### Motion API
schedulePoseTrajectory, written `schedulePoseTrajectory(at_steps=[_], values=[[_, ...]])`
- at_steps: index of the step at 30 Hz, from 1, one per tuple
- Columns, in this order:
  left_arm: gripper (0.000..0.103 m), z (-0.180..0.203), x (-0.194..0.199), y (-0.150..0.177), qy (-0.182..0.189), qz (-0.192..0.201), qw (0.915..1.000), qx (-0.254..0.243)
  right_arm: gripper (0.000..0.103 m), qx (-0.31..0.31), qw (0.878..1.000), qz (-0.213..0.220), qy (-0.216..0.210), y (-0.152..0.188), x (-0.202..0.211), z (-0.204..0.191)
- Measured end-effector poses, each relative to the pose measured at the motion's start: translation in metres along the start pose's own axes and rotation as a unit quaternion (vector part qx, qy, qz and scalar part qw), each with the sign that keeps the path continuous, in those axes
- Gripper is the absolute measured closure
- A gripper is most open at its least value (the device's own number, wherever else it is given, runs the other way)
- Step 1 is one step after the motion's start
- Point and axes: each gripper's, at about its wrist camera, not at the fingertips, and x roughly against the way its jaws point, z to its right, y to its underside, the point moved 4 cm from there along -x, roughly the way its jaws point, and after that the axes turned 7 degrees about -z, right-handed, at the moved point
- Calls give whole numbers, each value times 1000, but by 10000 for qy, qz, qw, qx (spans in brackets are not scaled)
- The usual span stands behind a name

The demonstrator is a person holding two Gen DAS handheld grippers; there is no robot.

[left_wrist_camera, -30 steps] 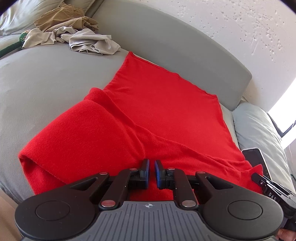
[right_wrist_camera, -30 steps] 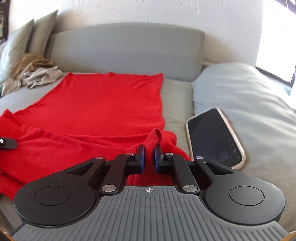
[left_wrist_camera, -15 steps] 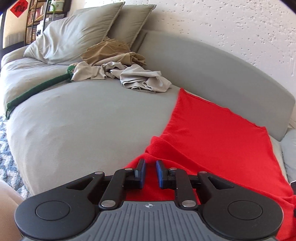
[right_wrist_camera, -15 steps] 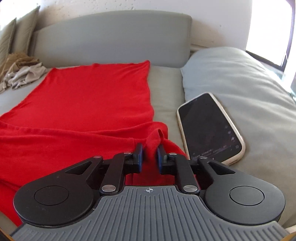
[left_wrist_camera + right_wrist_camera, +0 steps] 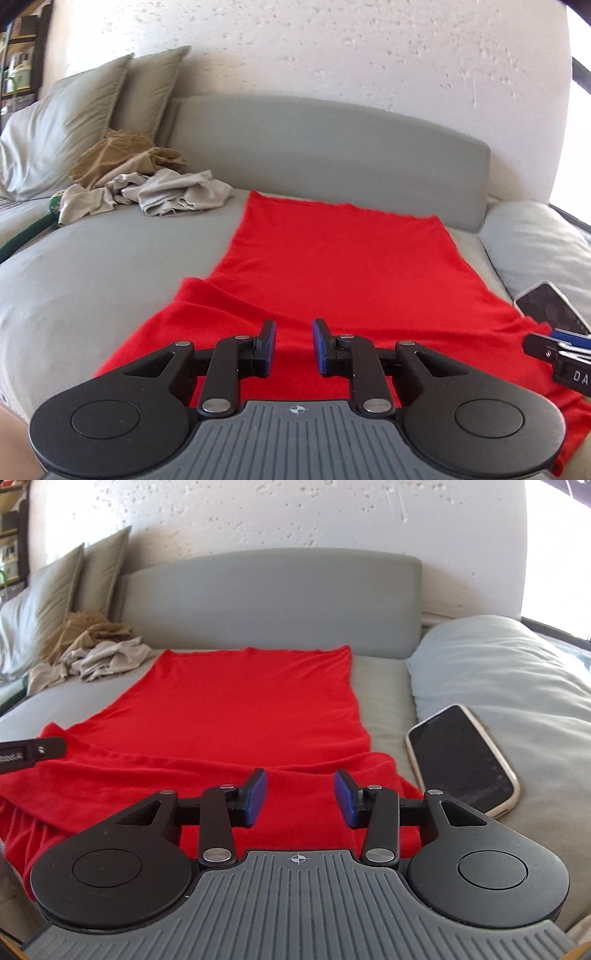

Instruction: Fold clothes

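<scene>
Red knit garment, soft and thick, lies spread long on the grey sofa seat, from the backrest toward you, with its near part doubled over in a loose fold. At the far left, a crumpled pile of beige and tan clothes waits beside the grey-green pillows.

Your left gripper hangs above the near fold with its jaws parted and nothing between them. Your right gripper is the same, released and wider apart, just above the near right edge of the cloth. To its right, a black smartphone in a pale case lies on the light grey cushion, near the red hem.

You seem to be between two folds: one lengthwise fold looks laid down, and the cloth is let go. I judge that the next move calls for a new grip on the two near corners, each gripper closing on both layers together, so that you can carry them toward the backrest. Take care that the right side does not drag the phone.
</scene>
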Motion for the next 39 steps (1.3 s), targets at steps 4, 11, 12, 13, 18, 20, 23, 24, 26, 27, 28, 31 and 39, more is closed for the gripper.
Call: schedulePoseTrajectory(at_steps=[4,11,12,13,18,20,23,24,26,27,28,31,39], values=[[79,1,9,0,-93,-46,9999,-137,60,63,9983,-576,-43,13,-14,-1],[79,2,24,0,-255,-127,9989,-377,58,-86,9983,-577,-28,19,14,8],[79,3,27,0,-278,-139,9987,-411,56,-146,9988,-467,-47,17,17,9],[79,3,29,0,-302,-150,9984,-445,52,-175,9993,-338,-48,13,17,10],[78,18,-13,-15,-94,-455,9973,-570,62,-262,9991,-181,-277,-10,-6,5],[79,16,-39,-14,-185,-609,9968,-478,77,-242,9974,-287,-607,-15,-25,-4],[79,3,-68,-9,-754,-813,9931,-378,85,-209,9960,-466,-736,-14,-54,-10],[84,-3,-69,-9,-863,-816,9926,-267,94,-222,9971,-453,-572,-12,-61,-6],[90,-9,-65,-9,-907,-798,9926,-126,96,-545,9976,-356,-215,-12,-64,12],[90,-8,-60,-7,-850,-785,9932,-125,97,-745,9966,-350,13,-12,-64,23],[90,-7,-56,-6,-793,-772,9938,-123,103,-856,9957,-359,-7,-12,-64,30],[90,-4,-42,-1,-621,-733,9953,-118,103,-1130,9929,-372,-21,-11,-63,48],[90,6,-4,12,-163,-628,9978,-104,70,-693,9972,-100,-249,-2,-7,20]])
